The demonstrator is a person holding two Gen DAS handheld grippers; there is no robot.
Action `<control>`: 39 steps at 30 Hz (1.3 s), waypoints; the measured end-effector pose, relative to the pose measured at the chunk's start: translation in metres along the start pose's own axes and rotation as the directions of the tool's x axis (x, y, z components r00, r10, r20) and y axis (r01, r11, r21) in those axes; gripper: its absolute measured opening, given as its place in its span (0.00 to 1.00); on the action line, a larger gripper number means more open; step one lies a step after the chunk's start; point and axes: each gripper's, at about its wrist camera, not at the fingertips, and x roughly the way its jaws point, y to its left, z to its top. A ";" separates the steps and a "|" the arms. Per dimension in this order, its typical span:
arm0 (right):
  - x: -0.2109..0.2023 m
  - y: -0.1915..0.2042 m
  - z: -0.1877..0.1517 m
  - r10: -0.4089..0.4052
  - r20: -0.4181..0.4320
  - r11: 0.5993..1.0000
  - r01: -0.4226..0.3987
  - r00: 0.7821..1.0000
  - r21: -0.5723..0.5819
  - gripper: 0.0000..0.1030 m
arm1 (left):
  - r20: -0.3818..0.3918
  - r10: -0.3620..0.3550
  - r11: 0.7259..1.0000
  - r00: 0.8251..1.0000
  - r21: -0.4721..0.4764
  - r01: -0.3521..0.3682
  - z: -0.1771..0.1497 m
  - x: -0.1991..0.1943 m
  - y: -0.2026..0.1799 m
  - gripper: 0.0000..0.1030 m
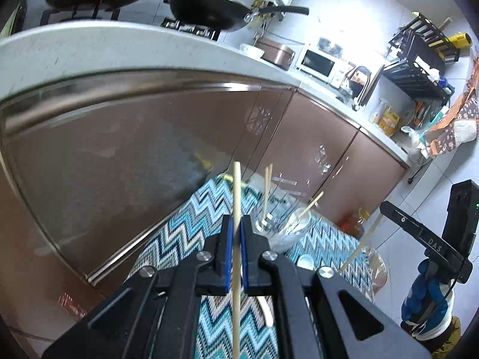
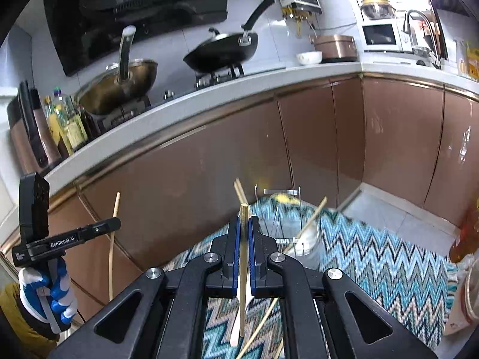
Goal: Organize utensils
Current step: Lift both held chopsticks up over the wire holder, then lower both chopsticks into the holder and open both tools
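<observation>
Black linkage arms fill the bottom of both wrist views, and each gripper is clamped on a single chopstick. Between the blue pads of the left gripper a pale chopstick stands nearly upright, its tip well above the fingertips and its tail running down past the linkage. The right gripper pinches a yellower chopstick the same way — tip just above the pads. Just beyond both, a clear glass jar on the zigzag mat holds more chopsticks, leaning. Behind it rise brown cabinet doors under the white counter edge; bare tiled floor opens to the right.
</observation>
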 end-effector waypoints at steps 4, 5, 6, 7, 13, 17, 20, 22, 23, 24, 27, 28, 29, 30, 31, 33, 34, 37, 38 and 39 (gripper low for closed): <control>-0.003 -0.003 0.018 0.012 0.051 1.000 -0.012 0.999 -0.007 0.05 | 0.034 -0.008 1.000 0.999 0.012 0.008 0.016 0.004 -0.010 0.04; -0.004 -0.004 0.023 0.015 0.064 1.000 -0.014 0.998 -0.010 0.05 | 0.043 -0.010 1.000 0.999 0.017 0.009 0.020 0.006 -0.014 0.04; -0.005 -0.004 0.027 0.016 0.077 1.000 -0.015 0.997 -0.014 0.05 | 0.048 -0.011 1.000 0.999 0.020 0.010 0.024 0.008 -0.017 0.04; -0.005 -0.005 0.031 0.017 0.090 1.000 -0.015 0.996 -0.019 0.05 | 0.054 -0.014 1.000 0.998 0.024 0.013 0.027 0.010 -0.019 0.04; -0.001 -0.010 0.055 0.007 0.178 0.999 0.000 0.984 -0.044 0.05 | 0.125 -0.042 0.998 0.991 0.056 0.036 0.047 0.028 -0.046 0.04; 0.007 -0.019 0.066 -0.015 0.227 0.998 0.028 0.974 -0.053 0.05 | 0.172 -0.068 0.996 0.983 0.066 0.057 0.059 0.048 -0.063 0.04; 0.016 -0.024 0.076 -0.026 0.260 0.998 0.042 0.965 -0.056 0.05 | 0.219 -0.103 0.994 0.970 0.064 0.091 0.069 0.065 -0.076 0.04; 0.023 -0.028 0.081 -0.038 0.284 0.996 0.058 0.958 -0.062 0.05 | 0.244 -0.123 0.992 0.962 0.066 0.110 0.073 0.073 -0.083 0.04; 0.026 -0.029 0.081 -0.042 0.289 0.996 0.063 0.957 -0.065 0.05 | 0.263 -0.130 0.991 0.956 0.069 0.116 0.074 0.082 -0.087 0.04; 0.032 -0.030 0.081 -0.050 0.293 0.995 0.074 0.955 -0.071 0.05 | 0.273 -0.134 0.990 0.953 0.068 0.120 0.075 0.087 -0.090 0.04; 0.048 -0.033 0.076 -0.067 0.293 0.991 0.097 0.954 -0.088 0.05 | 0.303 -0.142 0.990 0.942 0.059 0.130 0.073 0.110 -0.095 0.04; 0.057 -0.036 0.073 -0.069 0.287 0.991 0.098 0.955 -0.089 0.05 | 0.313 -0.140 0.990 0.940 0.061 0.127 0.072 0.117 -0.097 0.04; 0.062 -0.038 0.070 -0.069 0.283 0.991 0.098 0.957 -0.088 0.05 | 0.324 -0.139 0.990 0.936 0.064 0.125 0.070 0.124 -0.099 0.04; 0.067 -0.041 0.067 -0.072 0.279 0.991 0.101 0.958 -0.089 0.05 | 0.336 -0.137 0.990 0.932 0.065 0.122 0.068 0.132 -0.101 0.04; 0.075 -0.044 0.063 -0.077 0.274 0.990 0.106 0.959 -0.091 0.05 | 0.344 -0.133 0.991 0.930 0.065 0.118 0.066 0.138 -0.102 0.04; 0.084 -0.050 0.055 -0.081 0.265 0.991 0.107 0.961 -0.084 0.05 | 0.372 -0.108 0.994 0.922 0.074 0.086 0.060 0.152 -0.106 0.04; 0.088 -0.053 0.051 -0.083 0.260 0.991 0.107 0.962 -0.080 0.05 | 0.388 -0.094 0.995 0.917 0.078 0.069 0.058 0.156 -0.107 0.04; 0.101 -0.060 0.039 -0.090 0.244 0.991 0.111 0.965 -0.071 0.05 | 0.451 -0.032 0.996 0.892 0.089 -0.009 0.046 0.172 -0.110 0.04; 0.106 -0.062 0.035 -0.092 0.238 0.991 0.112 0.967 -0.071 0.05 | 0.470 -0.015 0.996 0.882 0.089 -0.030 0.040 0.176 -0.110 0.04; 0.109 -0.062 0.031 -0.096 0.232 0.990 0.116 0.968 -0.075 0.05 | 0.487 0.002 0.995 0.873 0.090 -0.053 0.036 0.181 -0.111 0.04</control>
